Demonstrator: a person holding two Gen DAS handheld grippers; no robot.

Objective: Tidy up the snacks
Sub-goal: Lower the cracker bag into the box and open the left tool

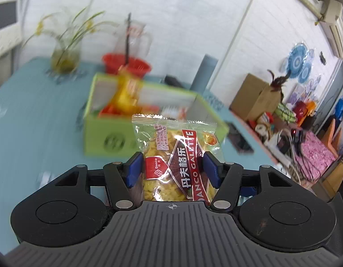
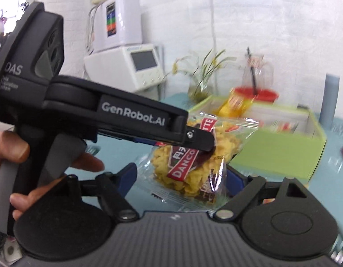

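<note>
The snack packet (image 1: 174, 155), a clear crinkly wrapper with a red band and yellow, knobbly biscuit inside, is up in the air above the blue tabletop (image 1: 38, 115), clenched between the blue pads of the left gripper (image 1: 171, 169). Its jaws press on both sides of the packet low down, so the sealed, serrated top stands free and upright, probably to keep the brittle contents from being crushed and to let it drop in end first.

In the right wrist view the same packet (image 2: 193, 155) hangs from the left gripper's black finger (image 2: 202, 142), with the right gripper (image 2: 184, 178) just under it. The right jaws stand apart around the packet's lower end; whether its pads touch the film cannot be told, since the right-hand pad is mostly hidden behind the wrapper.

Beyond the packet lies the green box (image 1: 149, 120), an open, straight-walled carton toward the far side of the tabletop, already holding an orange-yellow bag (image 1: 124, 93) and other blurred packets. That looks like the place for the snack. A red basket (image 1: 127, 63) and a glass vase of greenery (image 1: 64, 55) stand behind the box near the far edge.
</note>
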